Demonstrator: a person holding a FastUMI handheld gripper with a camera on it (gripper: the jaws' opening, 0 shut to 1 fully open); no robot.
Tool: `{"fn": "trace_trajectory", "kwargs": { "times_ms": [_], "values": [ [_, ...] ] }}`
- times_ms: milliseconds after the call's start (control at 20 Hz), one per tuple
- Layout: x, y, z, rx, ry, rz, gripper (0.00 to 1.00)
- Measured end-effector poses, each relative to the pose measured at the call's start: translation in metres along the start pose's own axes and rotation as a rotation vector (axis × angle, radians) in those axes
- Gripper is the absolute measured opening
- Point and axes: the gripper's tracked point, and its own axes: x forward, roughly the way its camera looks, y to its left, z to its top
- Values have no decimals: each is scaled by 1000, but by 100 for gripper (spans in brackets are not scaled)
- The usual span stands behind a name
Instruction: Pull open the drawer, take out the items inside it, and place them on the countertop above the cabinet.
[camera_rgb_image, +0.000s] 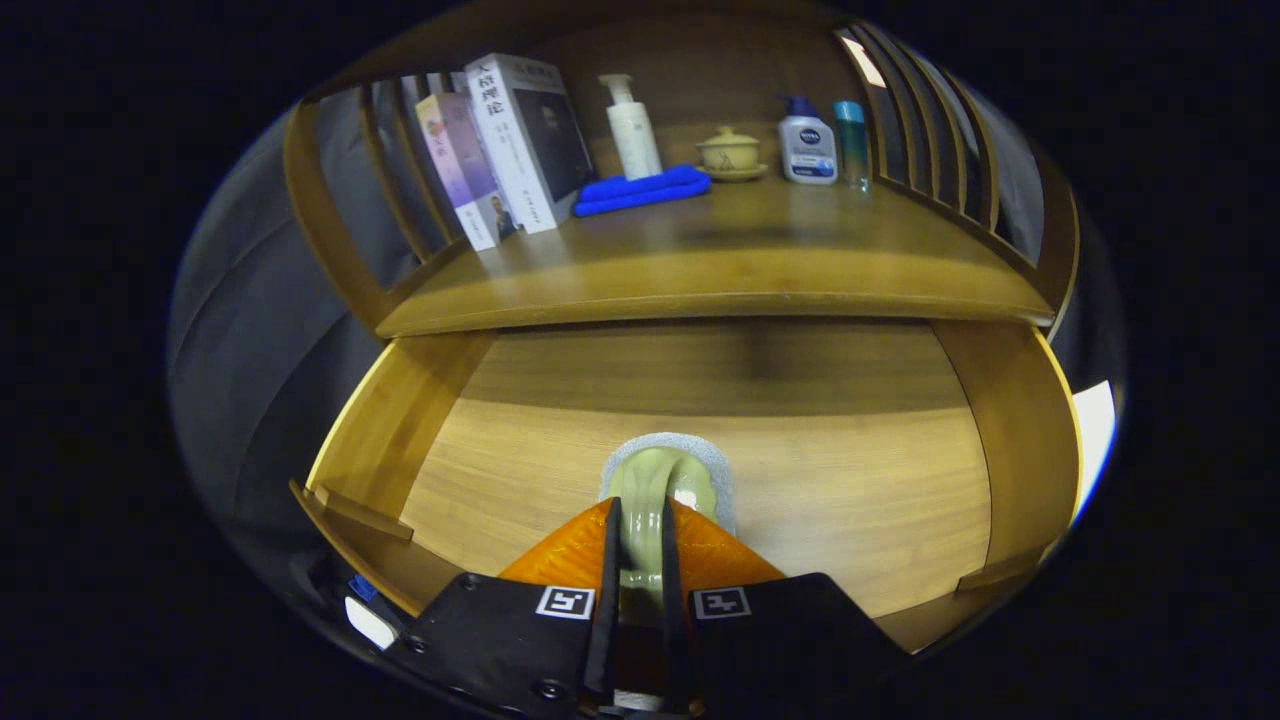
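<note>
The wooden drawer (900, 500) stands pulled open below the countertop (720, 270). On the drawer floor lies a pale green ceramic piece (655, 480) on a round grey pad (715, 470), just ahead of my fingers. My gripper (640, 540) has both fingers closed against the narrow near end of the green piece, which runs back between them. Whether the piece is lifted off the pad I cannot tell.
On the countertop stand several books (510, 140), a white pump bottle (630, 125), a folded blue cloth (640, 190), a small lidded cup on a saucer (732, 152), a white-and-blue bottle (808, 140) and a teal bottle (852, 140). Slatted wooden rails (930, 130) fence its sides.
</note>
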Motion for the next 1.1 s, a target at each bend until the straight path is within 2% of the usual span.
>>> {"fn": "trace_trajectory", "kwargs": {
  "times_ms": [200,300,600,850,1100],
  "values": [
    [-8,-5,8,-26,-87,-38,22],
    [-14,-3,10,-27,-117,-28,22],
    [-45,5,42,-38,-317,9,22],
    [-81,8,74,-84,-490,-11,22],
    [-102,25,104,-126,-549,9,22]
  ]
}}
